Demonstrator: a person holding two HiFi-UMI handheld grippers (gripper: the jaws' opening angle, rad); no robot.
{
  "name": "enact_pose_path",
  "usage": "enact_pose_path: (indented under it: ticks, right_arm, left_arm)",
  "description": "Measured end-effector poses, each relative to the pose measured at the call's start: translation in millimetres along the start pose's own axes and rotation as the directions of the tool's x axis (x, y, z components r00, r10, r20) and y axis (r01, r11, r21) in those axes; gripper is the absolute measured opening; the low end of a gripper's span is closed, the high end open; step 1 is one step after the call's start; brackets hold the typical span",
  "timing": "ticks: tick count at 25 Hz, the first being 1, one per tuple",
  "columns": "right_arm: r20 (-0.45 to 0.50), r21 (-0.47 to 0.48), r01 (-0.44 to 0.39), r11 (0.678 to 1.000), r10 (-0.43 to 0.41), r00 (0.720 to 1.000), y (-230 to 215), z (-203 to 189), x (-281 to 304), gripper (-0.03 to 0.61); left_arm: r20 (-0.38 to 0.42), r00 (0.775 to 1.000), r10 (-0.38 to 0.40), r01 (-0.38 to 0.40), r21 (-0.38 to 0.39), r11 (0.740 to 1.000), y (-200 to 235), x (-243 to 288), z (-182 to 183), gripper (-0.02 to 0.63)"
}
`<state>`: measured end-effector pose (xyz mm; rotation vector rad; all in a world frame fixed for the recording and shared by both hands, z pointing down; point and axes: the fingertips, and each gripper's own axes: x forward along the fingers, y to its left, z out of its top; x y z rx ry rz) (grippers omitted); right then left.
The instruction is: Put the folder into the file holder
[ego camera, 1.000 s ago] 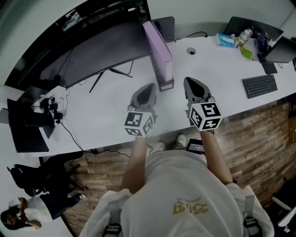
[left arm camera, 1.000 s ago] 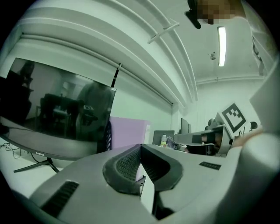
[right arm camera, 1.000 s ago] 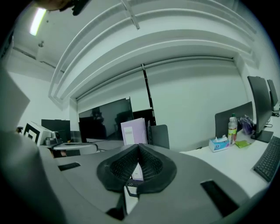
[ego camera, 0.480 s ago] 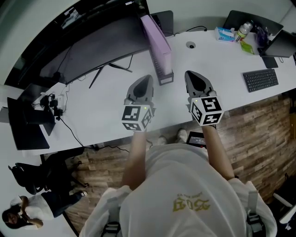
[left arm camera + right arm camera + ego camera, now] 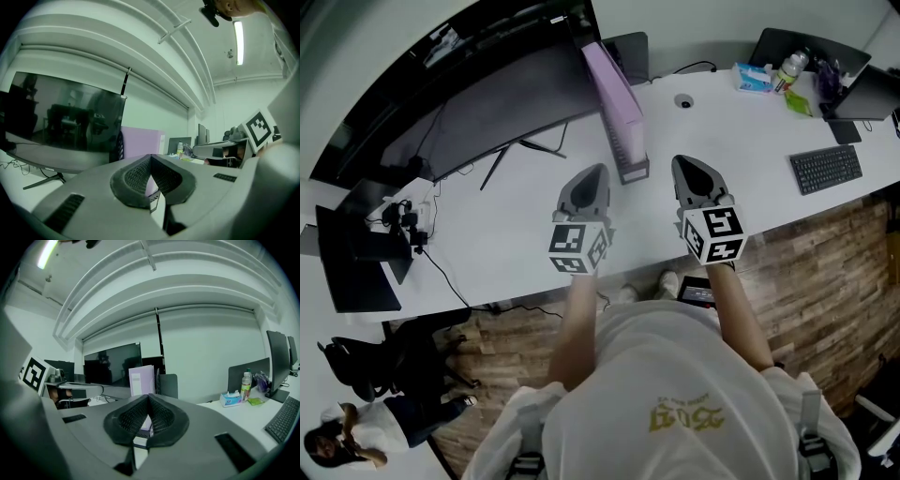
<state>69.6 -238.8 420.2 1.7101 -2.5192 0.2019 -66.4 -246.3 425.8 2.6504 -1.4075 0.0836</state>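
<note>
White surface (image 5: 516, 225) runs under both tools, with a dark monitor (image 5: 487, 103) beyond. The left gripper (image 5: 598, 173) and right gripper (image 5: 682, 164) hover with their jaws pressed together and nothing between them. Ahead of the jaws, between the two and touching neither, the purple folder (image 5: 614, 94) stands upright in what looks like the holder (image 5: 635, 172). A sideways brush from either closed tip could likely topple the tall, thin folder or skid the holder. Any grasp needs the jaws parted first.
</note>
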Motion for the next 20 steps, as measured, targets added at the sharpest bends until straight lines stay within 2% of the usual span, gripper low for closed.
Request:
enact_pose_path:
  ticks: [20]
  right_arm:
    - [-0.025, 0.008, 0.022, 1.000, -0.021, 0.999, -12.3, -5.8, 16.6, 0.011]
  left_arm:
    - [-0.019, 1.000, 0.003, -0.003, -0.018, 1.000, 9.7, 16.7, -9.8, 0.014]
